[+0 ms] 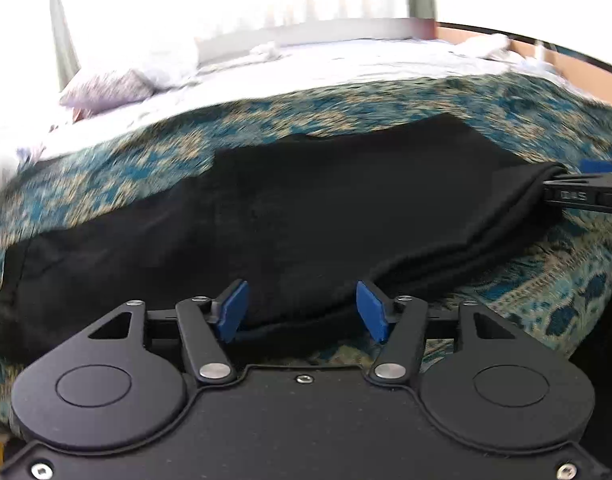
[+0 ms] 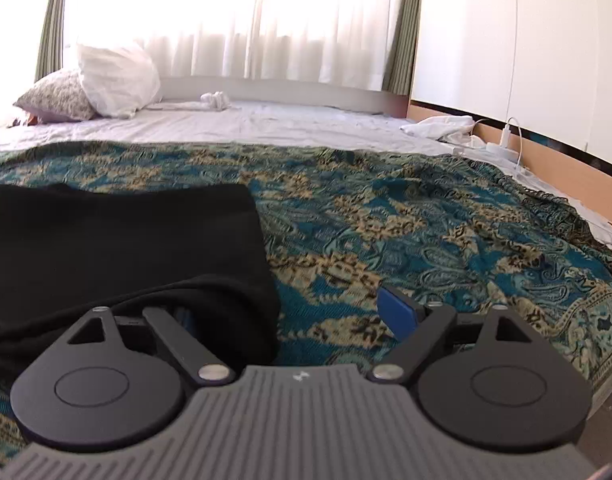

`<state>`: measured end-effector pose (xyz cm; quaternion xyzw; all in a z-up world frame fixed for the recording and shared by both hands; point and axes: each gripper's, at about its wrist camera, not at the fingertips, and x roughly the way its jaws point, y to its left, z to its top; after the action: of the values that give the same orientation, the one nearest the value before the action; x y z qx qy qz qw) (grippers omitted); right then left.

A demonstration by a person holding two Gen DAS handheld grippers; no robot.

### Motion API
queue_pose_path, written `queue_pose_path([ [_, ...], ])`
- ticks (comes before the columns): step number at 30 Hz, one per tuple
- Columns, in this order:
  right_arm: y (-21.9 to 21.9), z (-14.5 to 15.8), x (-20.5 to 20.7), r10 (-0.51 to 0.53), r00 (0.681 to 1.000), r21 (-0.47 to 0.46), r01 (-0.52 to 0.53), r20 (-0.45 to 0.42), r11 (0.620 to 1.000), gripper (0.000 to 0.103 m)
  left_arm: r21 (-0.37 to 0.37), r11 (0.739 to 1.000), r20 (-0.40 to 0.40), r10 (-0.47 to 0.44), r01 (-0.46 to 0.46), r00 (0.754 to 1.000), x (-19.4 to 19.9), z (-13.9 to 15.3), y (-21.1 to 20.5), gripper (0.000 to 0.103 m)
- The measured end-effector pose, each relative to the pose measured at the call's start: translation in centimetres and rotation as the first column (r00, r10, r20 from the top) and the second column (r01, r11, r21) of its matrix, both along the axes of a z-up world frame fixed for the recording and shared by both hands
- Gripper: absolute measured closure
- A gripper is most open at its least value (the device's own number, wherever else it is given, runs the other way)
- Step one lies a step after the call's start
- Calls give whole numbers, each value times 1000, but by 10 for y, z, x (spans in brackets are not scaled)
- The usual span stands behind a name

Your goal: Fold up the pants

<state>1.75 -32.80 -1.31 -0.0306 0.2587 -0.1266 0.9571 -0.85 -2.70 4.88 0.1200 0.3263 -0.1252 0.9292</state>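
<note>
Black pants (image 1: 265, 220) lie on the bed, on a paisley throw (image 2: 426, 232) of woven teal and tan with a fringed edge at right. The fabric is matte and soft; in the left wrist view it spans the middle of the frame from the left edge to the right edge, with layered folds toward the lower right. That view is motion-blurred.

Left tongs (image 1: 301, 310): blue pads spread apart at lower centre, the near edge of the pants lying between and just beyond them. No pinch visible.

Right tongs (image 2: 289, 316): jaws spread. The right blue pad (image 2: 398, 312) stands bare over the throw; the left pad is draped under a fold of the pants at lower left, mostly hidden. In the left wrist view these tongs (image 1: 582, 184) enter at the right edge, touching the bunched end of the pants.

Surroundings, right wrist view: white sheet (image 2: 265, 120) beyond the throw; white pillow (image 2: 113, 80) and patterned pillow (image 2: 57, 96) at upper left; sheer curtains (image 2: 245, 20) across the top; crumpled white cloth (image 2: 438, 126) and white charger with cable (image 2: 506, 136) at right by the wall.
</note>
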Motion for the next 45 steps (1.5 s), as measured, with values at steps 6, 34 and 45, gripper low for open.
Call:
queue_pose_path([
  [6,5,-7,1,32,999,27,-32,-26,999,13,15,994,39,-112,112,993,3,-6,-35,47],
  [34,12,-14,-21,26,1000,-81,-24,17,996,52,59,998,3,20,-20,1000,25,-25,-3,95],
  [45,9,-14,-18,8,1000,-34,-9,-14,999,41,14,999,-16,51,-51,999,24,-22,0,91],
])
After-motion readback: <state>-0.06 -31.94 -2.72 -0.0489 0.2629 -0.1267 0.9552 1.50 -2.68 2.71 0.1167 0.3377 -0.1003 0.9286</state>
